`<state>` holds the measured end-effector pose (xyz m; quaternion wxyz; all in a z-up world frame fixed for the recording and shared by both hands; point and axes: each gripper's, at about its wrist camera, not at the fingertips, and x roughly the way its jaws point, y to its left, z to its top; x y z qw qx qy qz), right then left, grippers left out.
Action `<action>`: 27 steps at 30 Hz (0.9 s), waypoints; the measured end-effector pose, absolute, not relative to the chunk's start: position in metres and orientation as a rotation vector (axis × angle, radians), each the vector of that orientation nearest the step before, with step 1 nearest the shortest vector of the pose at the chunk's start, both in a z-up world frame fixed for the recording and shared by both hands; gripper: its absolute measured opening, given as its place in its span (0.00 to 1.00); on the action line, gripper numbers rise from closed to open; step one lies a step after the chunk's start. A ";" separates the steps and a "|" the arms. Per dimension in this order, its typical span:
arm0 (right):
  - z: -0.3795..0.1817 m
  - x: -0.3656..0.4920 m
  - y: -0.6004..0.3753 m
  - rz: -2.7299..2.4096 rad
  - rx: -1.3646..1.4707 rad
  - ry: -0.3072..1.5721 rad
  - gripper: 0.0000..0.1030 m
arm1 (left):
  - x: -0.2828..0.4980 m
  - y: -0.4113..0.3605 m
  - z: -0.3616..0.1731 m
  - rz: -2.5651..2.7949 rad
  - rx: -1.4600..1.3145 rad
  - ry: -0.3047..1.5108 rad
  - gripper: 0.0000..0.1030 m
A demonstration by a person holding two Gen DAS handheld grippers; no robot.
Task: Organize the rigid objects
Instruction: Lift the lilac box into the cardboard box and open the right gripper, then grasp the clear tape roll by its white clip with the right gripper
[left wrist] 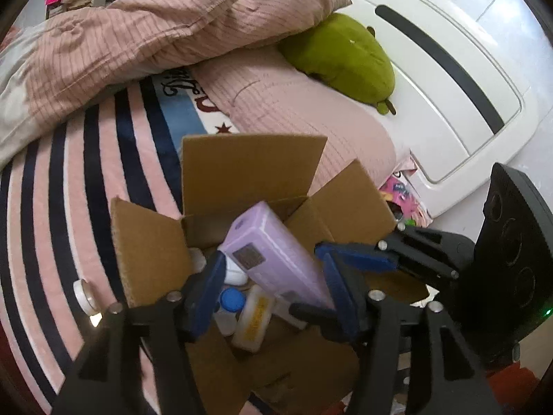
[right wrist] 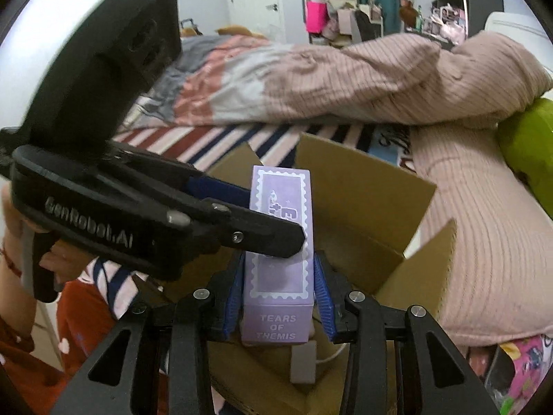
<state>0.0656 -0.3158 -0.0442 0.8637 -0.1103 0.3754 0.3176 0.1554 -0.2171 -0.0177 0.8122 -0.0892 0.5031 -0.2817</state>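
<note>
A purple box (left wrist: 273, 252) printed "Tears of Themis" (right wrist: 276, 207) hangs tilted over an open cardboard carton (left wrist: 249, 166) on the bed. My right gripper (right wrist: 279, 259) is shut on the box's lower part, one blue pad on each side; in the left wrist view it (left wrist: 307, 276) comes in from the right. My left gripper (left wrist: 271, 252) is open, its fingers straddling the box's upper part, and in the right wrist view it (right wrist: 273, 214) reaches in from the left with one tip against the front face. Inside the carton lie a blue-capped bottle (left wrist: 231, 299) and a yellow-labelled bottle (left wrist: 254, 321).
The carton (right wrist: 363, 200) stands on a pink and navy striped blanket (left wrist: 86, 180). A small white jar (left wrist: 83, 294) sits left of it. A pink quilt (left wrist: 155, 34), a pillow (right wrist: 484, 242) and a green plush (left wrist: 338, 55) lie behind. A hand (right wrist: 58, 259) holds the left gripper.
</note>
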 end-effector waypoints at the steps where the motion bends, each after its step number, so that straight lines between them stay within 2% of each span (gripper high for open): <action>1: -0.046 0.065 -0.317 0.655 -0.242 0.792 0.41 | 0.154 -0.217 -0.017 -0.594 -0.179 1.072 0.60; 6: -0.045 0.054 -0.311 0.674 -0.281 0.770 0.69 | 0.146 -0.209 -0.012 -0.569 -0.152 1.045 0.61; 8: -0.043 0.054 -0.307 0.658 -0.298 0.758 0.83 | 0.140 -0.200 -0.006 -0.552 -0.148 1.024 0.62; 10: -0.040 0.052 -0.305 0.657 -0.309 0.745 0.85 | 0.134 -0.187 0.001 -0.533 -0.152 0.997 0.62; 13: -0.036 0.046 -0.297 0.666 -0.325 0.731 0.96 | 0.121 -0.161 0.011 -0.487 -0.166 0.954 0.62; 18: -0.022 0.029 -0.273 0.739 -0.301 0.615 0.98 | 0.099 -0.112 0.019 -0.382 -0.182 0.903 0.62; 21: -0.017 0.023 -0.246 0.769 -0.310 0.611 1.00 | 0.080 -0.076 0.019 -0.319 -0.189 0.876 0.63; 23: -0.015 0.021 -0.227 0.812 -0.301 0.603 1.00 | 0.068 -0.052 0.016 -0.285 -0.207 0.857 0.74; 27: -0.020 0.012 -0.181 0.895 -0.319 0.612 1.00 | 0.043 -0.007 0.007 -0.210 -0.250 0.829 0.76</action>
